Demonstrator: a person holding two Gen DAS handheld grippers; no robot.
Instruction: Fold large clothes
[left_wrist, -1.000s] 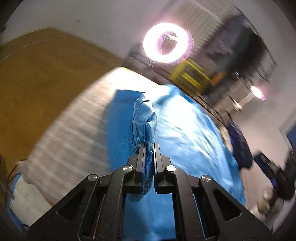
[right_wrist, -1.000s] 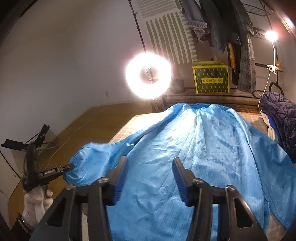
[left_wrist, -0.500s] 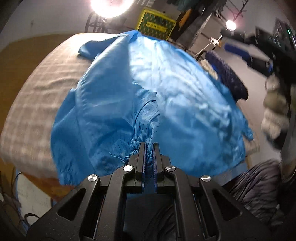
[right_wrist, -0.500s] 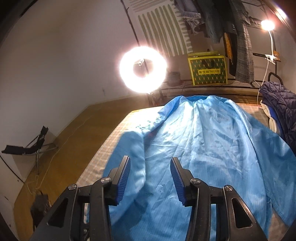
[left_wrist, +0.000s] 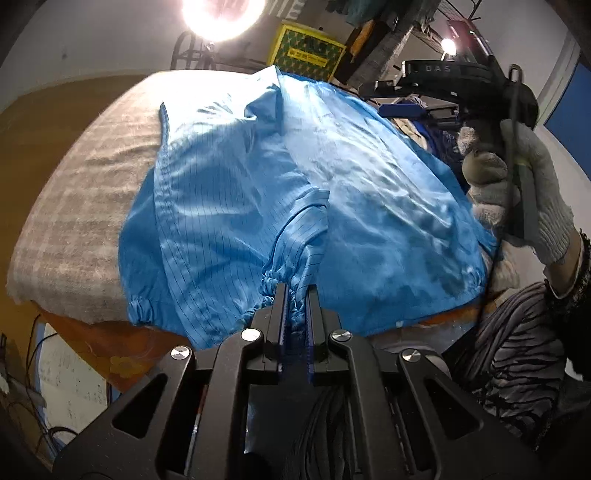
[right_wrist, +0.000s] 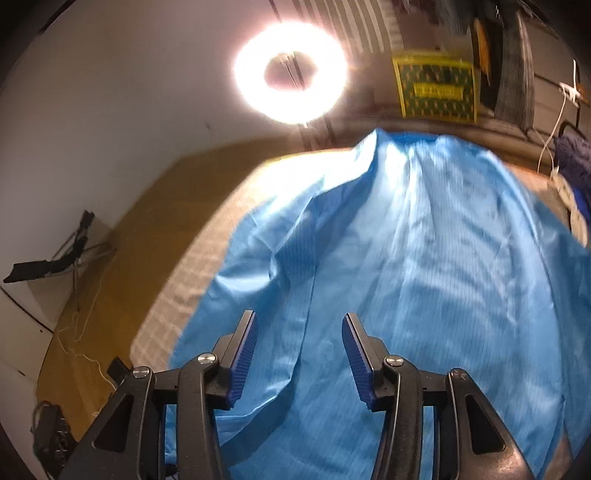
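A large blue pinstriped coat (left_wrist: 332, 184) lies spread over a table covered with a grey checked cloth (left_wrist: 81, 192). My left gripper (left_wrist: 296, 291) is shut on the gathered cuff of a blue sleeve (left_wrist: 295, 243), which is folded in over the coat's body near the front edge. My right gripper (right_wrist: 298, 325) is open and empty, hovering above the coat (right_wrist: 424, 258) near its left side. In the left wrist view the right gripper (left_wrist: 461, 74) shows at upper right, held by a gloved hand (left_wrist: 528, 192).
A bright ring light (right_wrist: 291, 70) stands behind the table. A yellow box (right_wrist: 436, 88) and hanging clothes are at the back. A dark quilted jacket (right_wrist: 576, 158) lies at the table's far right. Wooden floor (right_wrist: 140, 229) and a tripod are on the left.
My left gripper has carried the sleeve cuff from out at the side in over the coat's body toward the front edge. The right gripper stayed open and drifted a little lower over the coat.
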